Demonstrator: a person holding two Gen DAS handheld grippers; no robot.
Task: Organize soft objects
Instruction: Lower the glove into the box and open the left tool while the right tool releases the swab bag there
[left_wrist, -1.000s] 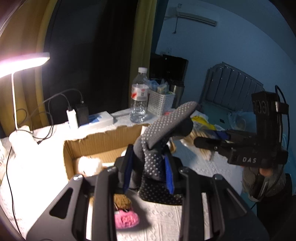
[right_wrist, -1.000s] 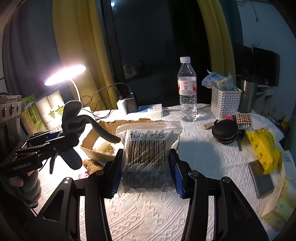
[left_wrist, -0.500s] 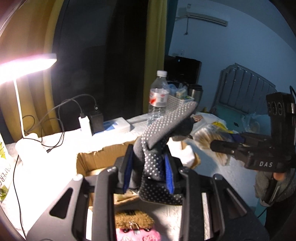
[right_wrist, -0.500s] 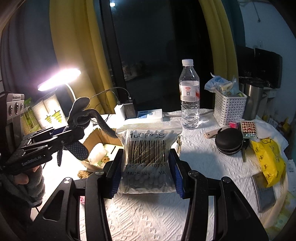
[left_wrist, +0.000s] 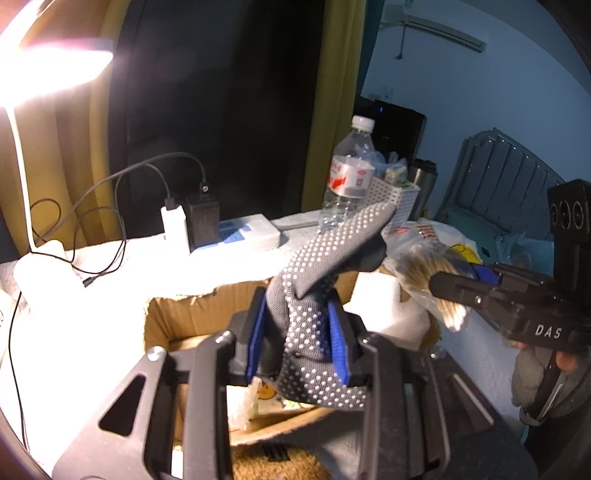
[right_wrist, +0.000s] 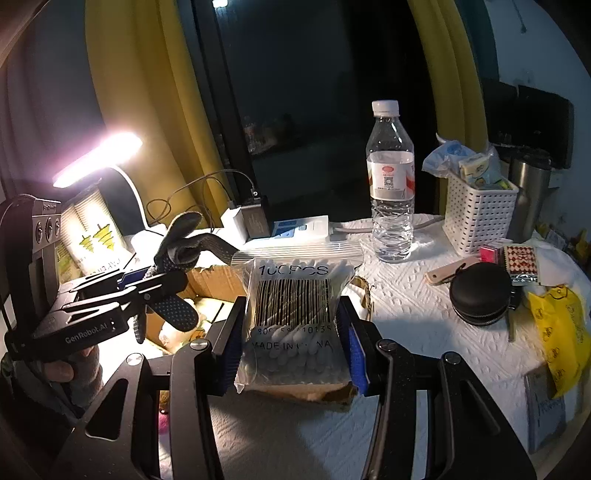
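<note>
My left gripper (left_wrist: 297, 341) is shut on a grey dotted glove (left_wrist: 325, 266) and holds it above an open cardboard box (left_wrist: 173, 317). The glove's fingers stick up and to the right. My right gripper (right_wrist: 291, 343) is shut on a clear zip bag of cotton swabs (right_wrist: 295, 306) with a barcode, held over the box's right side (right_wrist: 218, 277). In the left wrist view the swab bag (left_wrist: 424, 273) hangs just right of the glove. In the right wrist view the left gripper (right_wrist: 155, 288) with the glove (right_wrist: 181, 243) is at the left. White soft items lie in the box (left_wrist: 243, 406).
A lit desk lamp (left_wrist: 48, 70) stands at the left. A water bottle (right_wrist: 389, 184), a white basket (right_wrist: 480, 214), a power strip with chargers (right_wrist: 280, 225), a black round case (right_wrist: 480, 291) and a yellow bag (right_wrist: 561, 332) stand on the white tablecloth. A brown furry item (left_wrist: 280, 465) lies before the box.
My left gripper has moved forward with the glove, from in front of the box to above it. My right gripper has carried the swab bag closer to the box.
</note>
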